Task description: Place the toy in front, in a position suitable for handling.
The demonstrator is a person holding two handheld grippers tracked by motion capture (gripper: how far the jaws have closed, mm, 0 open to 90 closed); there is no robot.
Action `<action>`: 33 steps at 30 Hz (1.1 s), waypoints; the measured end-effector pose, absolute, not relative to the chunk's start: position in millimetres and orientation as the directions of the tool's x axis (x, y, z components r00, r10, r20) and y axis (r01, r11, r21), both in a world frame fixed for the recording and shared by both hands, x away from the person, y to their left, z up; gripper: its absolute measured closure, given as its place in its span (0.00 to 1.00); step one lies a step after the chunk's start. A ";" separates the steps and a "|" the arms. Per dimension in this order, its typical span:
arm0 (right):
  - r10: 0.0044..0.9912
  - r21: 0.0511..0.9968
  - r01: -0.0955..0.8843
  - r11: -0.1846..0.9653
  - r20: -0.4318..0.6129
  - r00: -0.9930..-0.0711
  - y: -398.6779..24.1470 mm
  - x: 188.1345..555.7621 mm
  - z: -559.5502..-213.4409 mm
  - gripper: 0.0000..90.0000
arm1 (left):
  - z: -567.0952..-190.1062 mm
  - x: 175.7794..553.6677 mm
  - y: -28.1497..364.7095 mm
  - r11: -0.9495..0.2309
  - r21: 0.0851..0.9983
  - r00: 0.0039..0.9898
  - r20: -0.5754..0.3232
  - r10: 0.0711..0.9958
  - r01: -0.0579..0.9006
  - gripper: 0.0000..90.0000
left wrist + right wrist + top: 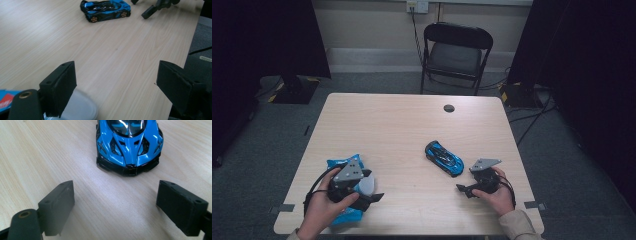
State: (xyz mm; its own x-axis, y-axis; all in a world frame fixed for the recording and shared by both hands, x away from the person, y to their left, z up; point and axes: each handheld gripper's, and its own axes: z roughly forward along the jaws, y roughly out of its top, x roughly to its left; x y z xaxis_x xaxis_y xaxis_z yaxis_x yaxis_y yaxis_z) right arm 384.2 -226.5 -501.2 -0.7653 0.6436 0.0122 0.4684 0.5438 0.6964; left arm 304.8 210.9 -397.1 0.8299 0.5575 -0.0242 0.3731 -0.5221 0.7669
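Note:
A blue and black toy car (444, 158) stands on the wooden table (387, 120), right of the middle. My right gripper (465, 190) is just below and right of it, near the front edge; its jaws are open and empty and face the car's nose (128, 145), a short way off from the right gripper (115, 205). My left gripper (373, 186) hovers at the front left over a blue snack packet (343, 164) and a whitish round thing (367, 186). The left gripper (117, 85) is open with bare table between its jaws, and the car (106, 10) lies far ahead.
A black folding chair (455, 52) stands behind the table. A small dark round grommet (449, 108) sits near the table's far edge. Dark curtains flank both sides. Grey tape marks (536, 204) sit at the front corners. The right gripper (155, 8) shows beyond the car.

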 end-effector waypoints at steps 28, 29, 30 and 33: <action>0.663 0.729 0.460 0.507 0.011 -0.749 -230.0 379.9 -505.8 0.14 | -410.9 268.9 294.7 -0.457 0.756 0.735 -0.048 0.676 0.469 0.17; 0.663 0.729 0.460 0.507 0.011 -0.749 -230.0 379.9 -505.8 0.14 | -414.5 266.8 301.2 -0.449 0.751 0.721 -0.052 0.691 0.485 0.17; 0.663 0.729 0.460 0.507 0.011 -0.749 -230.0 379.9 -505.8 0.14 | -414.5 266.8 301.2 -0.449 0.751 0.721 -0.052 0.691 0.485 0.17; 0.663 0.729 0.460 0.507 0.011 -0.749 -230.0 379.9 -505.8 0.14 | -422.2 259.7 314.3 -0.437 0.748 0.698 -0.049 0.715 0.500 0.17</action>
State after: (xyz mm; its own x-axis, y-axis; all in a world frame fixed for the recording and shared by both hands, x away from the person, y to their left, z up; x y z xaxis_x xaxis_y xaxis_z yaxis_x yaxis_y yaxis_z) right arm 379.9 -230.0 -505.8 -0.7487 0.6628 0.0114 0.4600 0.5072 0.7288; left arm 259.7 314.3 -422.2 0.6978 0.7146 -0.0487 0.4995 -0.4368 0.7481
